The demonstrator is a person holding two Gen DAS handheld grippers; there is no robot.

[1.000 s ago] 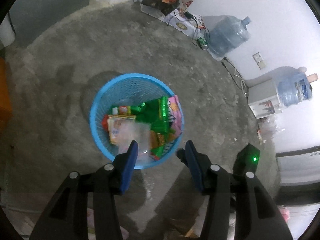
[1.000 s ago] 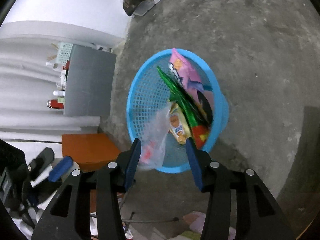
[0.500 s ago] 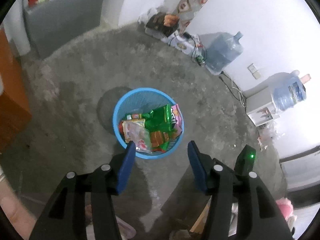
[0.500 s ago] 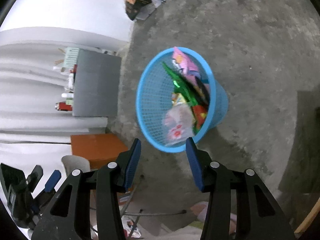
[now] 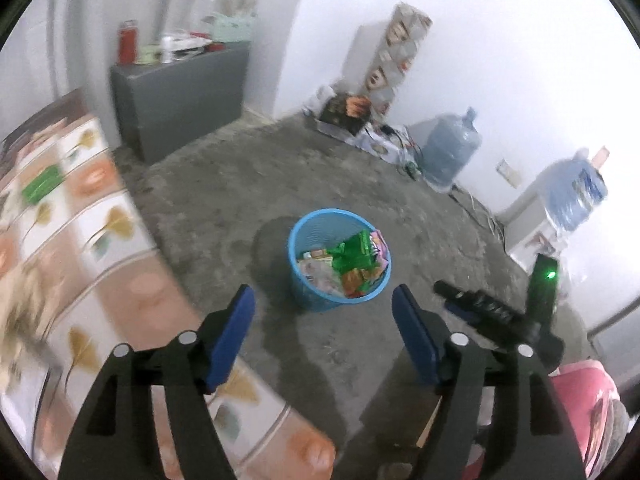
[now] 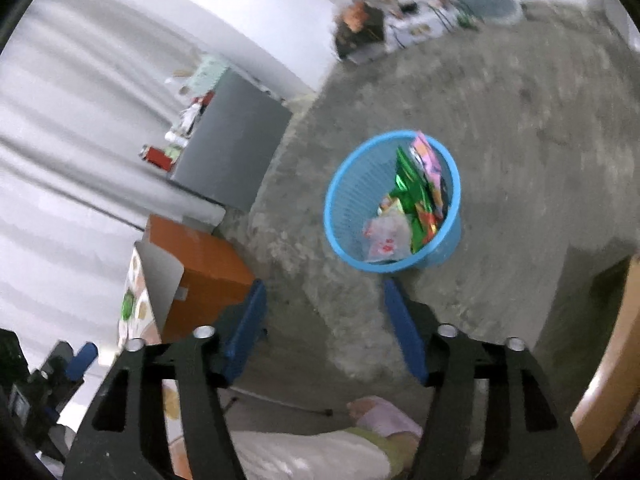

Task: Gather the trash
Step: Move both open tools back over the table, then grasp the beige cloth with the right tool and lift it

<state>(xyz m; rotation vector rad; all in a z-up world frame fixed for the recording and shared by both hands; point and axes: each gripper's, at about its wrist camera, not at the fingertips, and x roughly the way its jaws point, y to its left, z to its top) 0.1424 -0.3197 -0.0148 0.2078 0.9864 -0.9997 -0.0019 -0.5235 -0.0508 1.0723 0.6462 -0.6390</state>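
A blue mesh basket (image 5: 310, 300) stands on the grey concrete floor, holding green, pink and orange snack wrappers (image 5: 352, 258) and a clear plastic bag (image 6: 386, 236). It also shows in the right wrist view (image 6: 348, 196). My left gripper (image 5: 322, 320) is open and empty, well above and short of the basket. My right gripper (image 6: 324, 312) is open and empty, also raised above the floor near the basket. The right gripper's body (image 5: 496, 314) shows at the right of the left wrist view.
A table with a flowered cloth (image 5: 68, 248) fills the left, a green item on it. A grey cabinet (image 5: 180, 96) stands by the wall. Water jugs (image 5: 450, 148) and boxes (image 5: 346, 110) line the far wall. An orange box (image 6: 204, 264) sits near the cabinet.
Both grippers have risen and pulled back from the basket, which now looks smaller and farther. The clear plastic bag has dropped from the rim into the basket.
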